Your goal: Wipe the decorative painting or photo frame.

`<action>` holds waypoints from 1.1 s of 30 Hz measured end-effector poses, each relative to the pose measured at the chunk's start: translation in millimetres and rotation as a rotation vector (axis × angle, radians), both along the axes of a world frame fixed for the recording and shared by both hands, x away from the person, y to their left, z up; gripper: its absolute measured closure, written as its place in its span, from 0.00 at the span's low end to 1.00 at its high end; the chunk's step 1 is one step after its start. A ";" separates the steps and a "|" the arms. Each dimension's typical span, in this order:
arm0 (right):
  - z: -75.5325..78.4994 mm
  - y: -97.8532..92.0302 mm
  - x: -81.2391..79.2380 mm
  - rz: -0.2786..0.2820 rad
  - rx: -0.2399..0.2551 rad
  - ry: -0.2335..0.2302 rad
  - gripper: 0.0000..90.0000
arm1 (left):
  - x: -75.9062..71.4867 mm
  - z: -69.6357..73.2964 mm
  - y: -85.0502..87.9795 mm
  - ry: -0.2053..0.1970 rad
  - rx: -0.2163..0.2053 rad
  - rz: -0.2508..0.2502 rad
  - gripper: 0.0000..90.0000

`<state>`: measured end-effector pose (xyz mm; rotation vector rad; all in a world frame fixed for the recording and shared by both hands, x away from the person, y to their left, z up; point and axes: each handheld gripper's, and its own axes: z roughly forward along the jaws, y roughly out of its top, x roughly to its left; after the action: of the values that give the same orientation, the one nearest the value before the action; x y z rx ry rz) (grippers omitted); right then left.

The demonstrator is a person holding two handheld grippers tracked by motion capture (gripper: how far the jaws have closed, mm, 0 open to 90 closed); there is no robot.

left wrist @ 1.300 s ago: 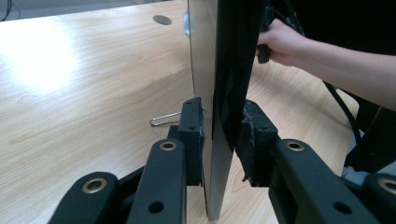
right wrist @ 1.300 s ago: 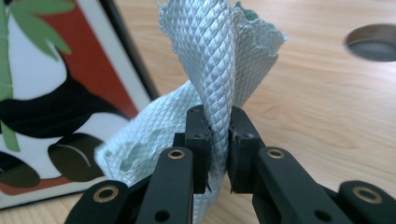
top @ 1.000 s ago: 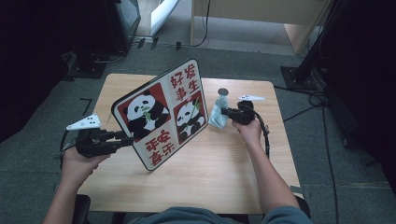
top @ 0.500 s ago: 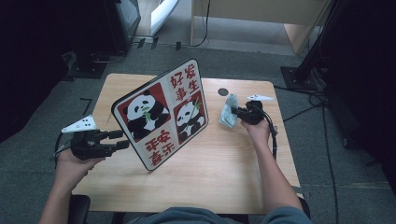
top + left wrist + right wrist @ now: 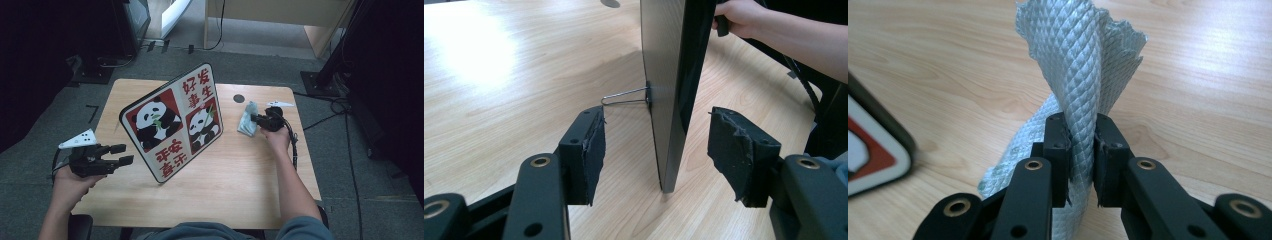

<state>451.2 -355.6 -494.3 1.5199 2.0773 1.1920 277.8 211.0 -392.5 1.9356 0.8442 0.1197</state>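
Note:
A panda picture board (image 5: 172,120) stands tilted on the wooden table (image 5: 240,185), propped by a wire leg (image 5: 624,97) on its dark back (image 5: 669,75). My left gripper (image 5: 126,154) is at the board's near left edge. Its jaws have just been opening, and in the left gripper view (image 5: 658,145) that edge is between the pads (image 5: 594,150) with neither touching it. My right gripper (image 5: 255,119) is shut on a pale blue-grey woven cloth (image 5: 247,120) right of the board. The cloth (image 5: 1073,55) rises out of the pinched pads (image 5: 1080,125), and its lower end trails on the table.
A small dark round hole (image 5: 239,98) sits in the tabletop near the far edge, behind the cloth. Cables (image 5: 345,107) and stand bases lie on the grey floor around the table. Bare wood lies in front of the board.
My left gripper's jaws stand wider apart and have drawn slightly back from the board's edge. My right gripper has carried the cloth a little to the right, away from the board.

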 end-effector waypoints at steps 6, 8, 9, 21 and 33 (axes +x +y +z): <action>-9.3 -4.2 6.0 -0.014 -0.013 0.038 0.87 | -1.8 -3.1 2.8 0.004 -0.002 0.014 0.44; -12.6 -5.1 7.3 -0.020 -0.015 0.054 0.87 | -1.4 -3.9 3.0 0.005 0.008 0.011 0.44; -14.2 -5.5 7.8 -0.020 -0.019 0.058 0.86 | -1.2 -4.2 2.9 0.004 0.009 0.011 0.44; -12.7 -9.7 7.6 -0.043 -0.013 0.037 0.67 | 2.4 -9.1 5.6 0.012 0.022 0.018 0.43; -3.5 -10.8 -3.2 -0.041 -0.019 0.018 0.57 | 13.4 -16.6 4.8 0.021 0.050 0.013 0.43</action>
<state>448.0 -366.4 -497.7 1.5620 2.0532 1.1449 291.1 215.8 -409.0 1.9816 0.8752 0.1289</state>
